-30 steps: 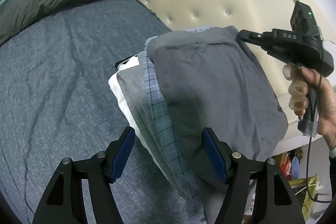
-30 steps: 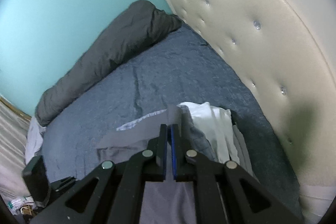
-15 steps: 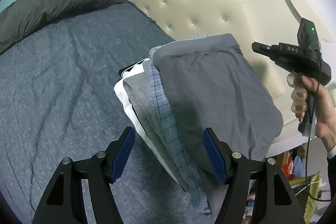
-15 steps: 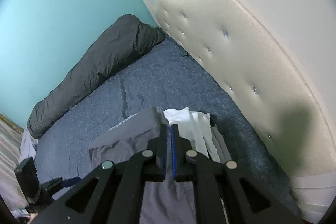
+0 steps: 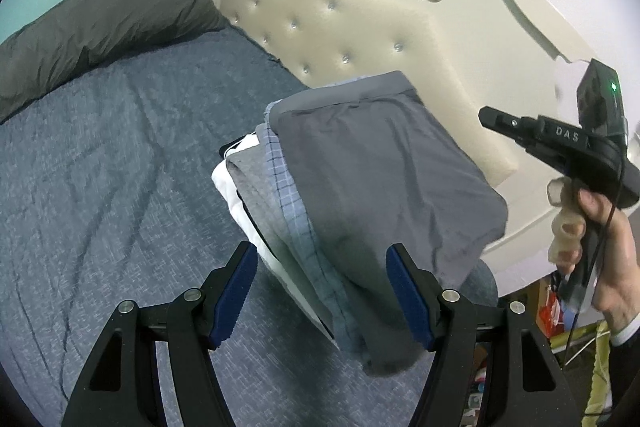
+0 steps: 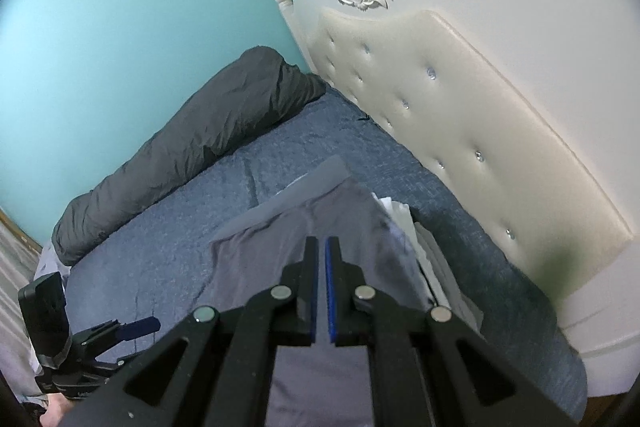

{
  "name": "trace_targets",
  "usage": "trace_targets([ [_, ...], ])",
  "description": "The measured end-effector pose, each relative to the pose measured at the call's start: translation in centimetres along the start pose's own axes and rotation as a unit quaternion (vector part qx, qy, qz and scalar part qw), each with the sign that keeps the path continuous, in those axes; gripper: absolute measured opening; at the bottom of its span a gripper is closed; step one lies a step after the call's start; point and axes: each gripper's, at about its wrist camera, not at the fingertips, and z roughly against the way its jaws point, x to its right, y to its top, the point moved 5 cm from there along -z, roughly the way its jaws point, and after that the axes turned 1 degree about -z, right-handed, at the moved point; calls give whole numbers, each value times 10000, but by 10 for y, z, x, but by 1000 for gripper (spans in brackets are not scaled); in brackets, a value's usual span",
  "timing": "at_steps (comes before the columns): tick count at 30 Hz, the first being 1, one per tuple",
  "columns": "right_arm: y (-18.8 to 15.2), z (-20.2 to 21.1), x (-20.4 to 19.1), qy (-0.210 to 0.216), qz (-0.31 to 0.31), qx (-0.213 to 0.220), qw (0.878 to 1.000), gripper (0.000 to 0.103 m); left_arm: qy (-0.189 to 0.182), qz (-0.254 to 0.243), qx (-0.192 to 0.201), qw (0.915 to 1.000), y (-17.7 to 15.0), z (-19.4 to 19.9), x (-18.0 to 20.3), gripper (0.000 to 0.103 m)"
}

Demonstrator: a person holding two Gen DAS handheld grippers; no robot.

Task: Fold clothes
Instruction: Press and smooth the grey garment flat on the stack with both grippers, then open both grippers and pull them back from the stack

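A stack of folded clothes lies on the blue-grey bed near the headboard. A folded grey garment (image 5: 384, 179) is on top, over a blue checked shirt (image 5: 288, 187), a grey piece (image 5: 252, 183) and a white piece (image 5: 228, 187). My left gripper (image 5: 320, 295) is open and empty, its blue pads above the near end of the stack. My right gripper (image 6: 322, 267) is shut and empty, above the grey garment (image 6: 280, 247). In the left wrist view it (image 5: 492, 117) is off the stack's right side.
A dark grey duvet (image 5: 104, 23) is bunched along the teal wall at the far side of the bed (image 5: 100, 167). The cream tufted headboard (image 5: 360, 27) stands behind the stack. Clutter shows on the floor past the bed's corner (image 5: 560, 315).
Both grippers have pulled up and back from the stack. The right gripper has moved off to the right of the grey garment. The stack itself has not moved.
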Motion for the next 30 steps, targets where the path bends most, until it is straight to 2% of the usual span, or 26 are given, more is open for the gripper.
trace_targets([
  [11,-49,34,-32,-73,-34,346,9994,4,-45,-199,290,9994,-21,33,4,71],
  [30,-137,91,-88,-163,-56,835,9964,4,-183,-535,806,9951,-77,96,5,71],
])
